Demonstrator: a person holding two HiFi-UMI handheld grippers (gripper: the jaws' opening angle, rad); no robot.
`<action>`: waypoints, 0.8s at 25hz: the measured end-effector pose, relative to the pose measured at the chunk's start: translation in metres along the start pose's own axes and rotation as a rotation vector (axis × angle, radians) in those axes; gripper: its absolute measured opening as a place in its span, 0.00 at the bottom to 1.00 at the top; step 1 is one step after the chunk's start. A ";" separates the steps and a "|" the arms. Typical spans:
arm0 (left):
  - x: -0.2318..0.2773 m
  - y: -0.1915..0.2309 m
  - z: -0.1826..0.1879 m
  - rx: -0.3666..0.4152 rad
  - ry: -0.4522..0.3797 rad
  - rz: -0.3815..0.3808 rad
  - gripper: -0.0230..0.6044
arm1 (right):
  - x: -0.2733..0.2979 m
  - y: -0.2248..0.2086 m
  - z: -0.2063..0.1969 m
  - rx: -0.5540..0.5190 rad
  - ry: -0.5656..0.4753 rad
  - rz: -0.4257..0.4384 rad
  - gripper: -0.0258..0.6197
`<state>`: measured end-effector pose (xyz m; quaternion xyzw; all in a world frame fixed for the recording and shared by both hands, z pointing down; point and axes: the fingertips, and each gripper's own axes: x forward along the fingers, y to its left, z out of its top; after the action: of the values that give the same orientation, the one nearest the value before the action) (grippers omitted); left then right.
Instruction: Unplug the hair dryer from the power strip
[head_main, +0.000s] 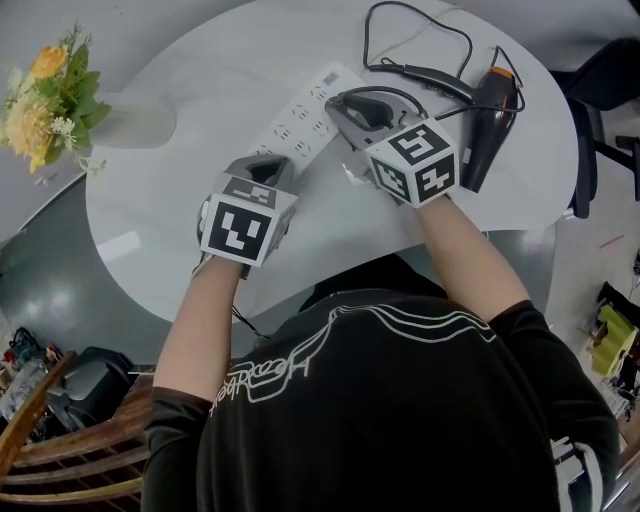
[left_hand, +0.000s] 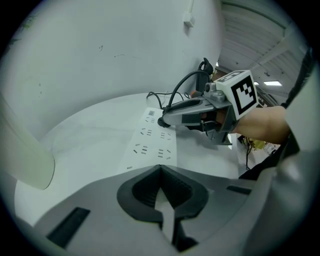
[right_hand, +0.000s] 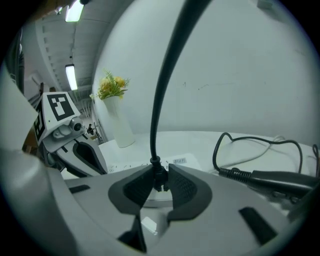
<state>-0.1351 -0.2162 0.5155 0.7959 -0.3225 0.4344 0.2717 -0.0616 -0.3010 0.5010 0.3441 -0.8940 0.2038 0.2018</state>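
Left gripper (left_hand: 160, 169): nearest the person, set down on the near end of the power strip (head_main: 305, 110). Its jaws are drawn together at the tips. A white sliver shows in the gap behind them; what it is cannot be determined.

Power strip: white, lying flat on the round white table (head_main: 180, 230). Its long axis runs diagonally from the left gripper away to the far right. Socket face is up.

Right gripper (right_hand: 159, 170): just beyond, reaching in from the right over the middle of the strip. Its jaws are closed on the black plug (right_hand: 159, 181), one pad on either side. The plug stands upright at the strip's face. Whether its pins are seated in a socket cannot be made out.

Cord (right_hand: 165, 80): black, rising steeply out of the plug's top between the jaws, then looping across the far part of the table.

Hair dryer (head_main: 487, 130): black, lying on the table's far right, well apart from the strip. Its barrel's long axis runs near to far. The end with the orange ring (head_main: 503, 73) is the far one. The handle (head_main: 435, 77) branches off to the left from that far end, and the cord leaves the handle's tip.

Vase (head_main: 135, 122): white, at the table's far left, holding yellow flowers (head_main: 45, 95).
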 end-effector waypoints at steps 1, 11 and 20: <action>0.000 0.000 0.000 0.003 -0.003 0.004 0.04 | -0.001 0.000 0.000 0.023 -0.003 0.007 0.14; 0.001 0.000 -0.001 0.011 0.008 0.005 0.04 | -0.004 0.002 0.004 -0.053 0.000 -0.028 0.13; 0.001 -0.001 0.000 0.038 0.031 0.016 0.04 | -0.008 0.015 0.007 -0.468 0.054 -0.134 0.12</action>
<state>-0.1338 -0.2162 0.5163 0.7914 -0.3161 0.4552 0.2579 -0.0685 -0.2904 0.4878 0.3407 -0.8864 -0.0137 0.3130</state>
